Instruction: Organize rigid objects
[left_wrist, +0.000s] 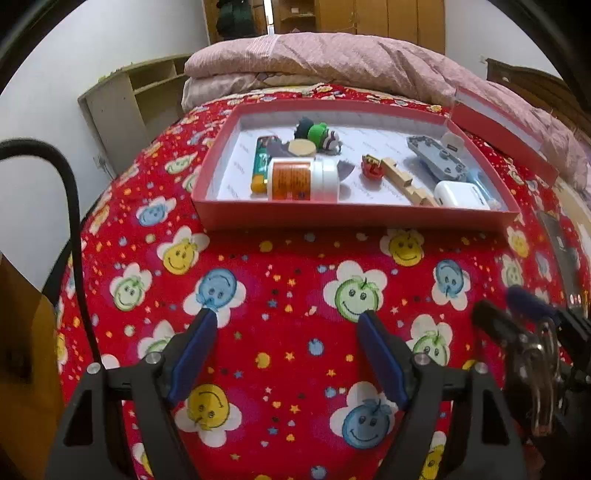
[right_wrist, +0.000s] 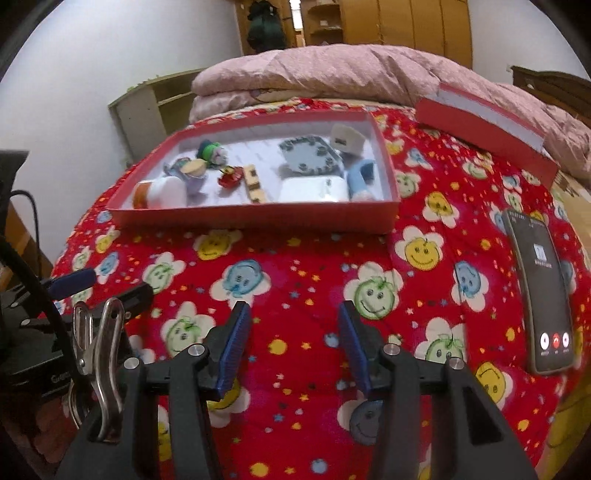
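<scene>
A shallow red box (left_wrist: 354, 218) (right_wrist: 255, 218) sits on the red smiley-face blanket ahead of both grippers. Inside lie a white jar with an orange label (left_wrist: 301, 179) (right_wrist: 159, 192), a lighter (left_wrist: 260, 164), a green-hatted figure (left_wrist: 319, 134) (right_wrist: 210, 149), a small red toy (left_wrist: 372, 168) (right_wrist: 229, 177), a wooden piece (left_wrist: 404, 181) (right_wrist: 254, 184), a grey tray (left_wrist: 437, 153) (right_wrist: 308, 157) and a white case (left_wrist: 461, 194) (right_wrist: 314, 188). My left gripper (left_wrist: 288, 319) stands open over bare blanket, nothing between its fingers. My right gripper (right_wrist: 295, 312) also stands open and empty, short of the box.
The red box lid (left_wrist: 502, 129) (right_wrist: 487, 125) leans on a pink quilt (right_wrist: 332, 70) at the back right. A phone (right_wrist: 541, 291) with a lit screen lies on the blanket to the right. A wooden shelf (left_wrist: 122, 99) stands by the left wall. A metal clip (right_wrist: 99, 354) hangs from the left gripper's body.
</scene>
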